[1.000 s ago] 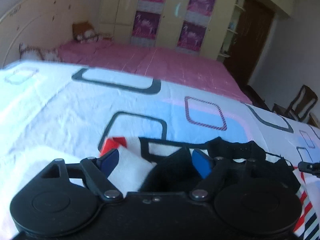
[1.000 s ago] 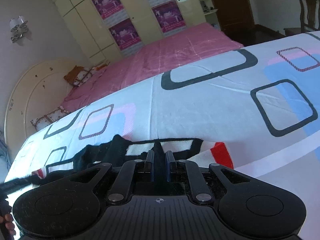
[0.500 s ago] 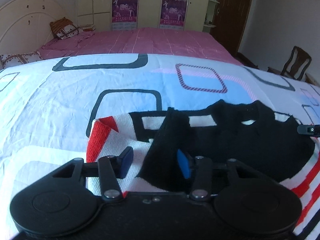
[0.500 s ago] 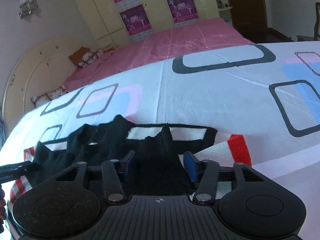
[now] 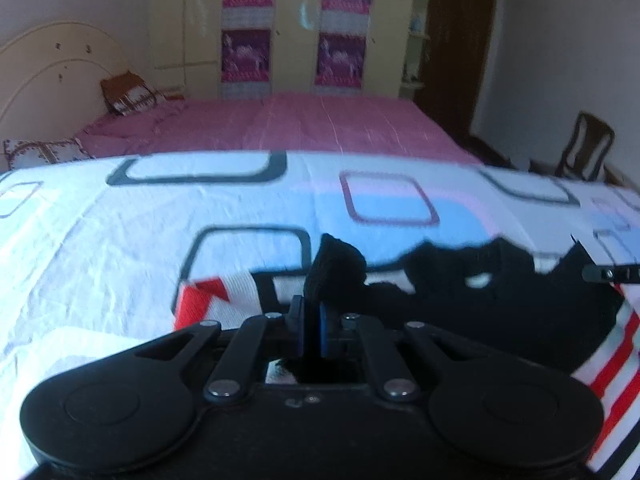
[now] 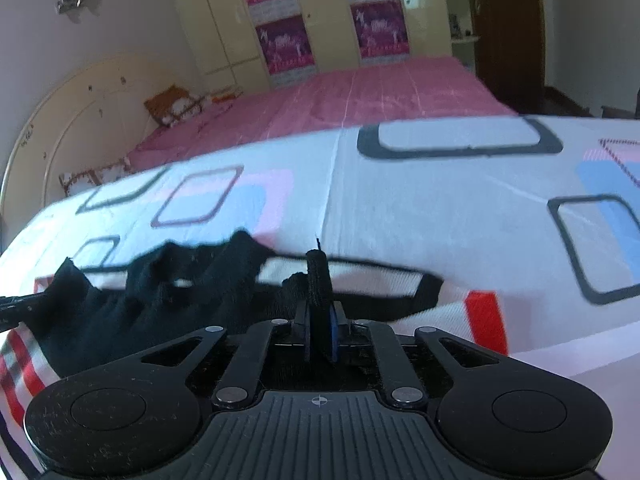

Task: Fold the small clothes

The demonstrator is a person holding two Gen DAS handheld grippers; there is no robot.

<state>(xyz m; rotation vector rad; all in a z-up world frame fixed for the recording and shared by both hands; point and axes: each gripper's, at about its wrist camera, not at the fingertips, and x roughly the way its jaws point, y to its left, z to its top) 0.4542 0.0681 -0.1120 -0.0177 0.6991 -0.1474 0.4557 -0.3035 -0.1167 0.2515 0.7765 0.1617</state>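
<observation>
Nearest: left tool (image 5: 311,322), black linkage with blue pads, clamped tight on a bunched ridge of black knit fabric. Right tool (image 6: 320,326) likewise pinched shut on a narrow upright fold of the same black knit. Both pitch downward toward the cloth.

The garment, a small knitted sweater in black with white panels and red stripes (image 5: 500,304), lies spread on the white bedsheet printed with rounded black, blue and pink squares (image 5: 100,248). Each tool grips it near the shoulder, on opposite sides of the neckline. Judged: paired holds at matching points, so the piece can be lifted or turned over evenly for a fold. The fold itself is not yet made.

From the left view, the right tool's tip shows at the far right edge, touching the sweater.

Beyond: pink bed cover (image 5: 300,128), cream wardrobe with purple posters (image 5: 296,28), wooden chair (image 5: 586,148).
</observation>
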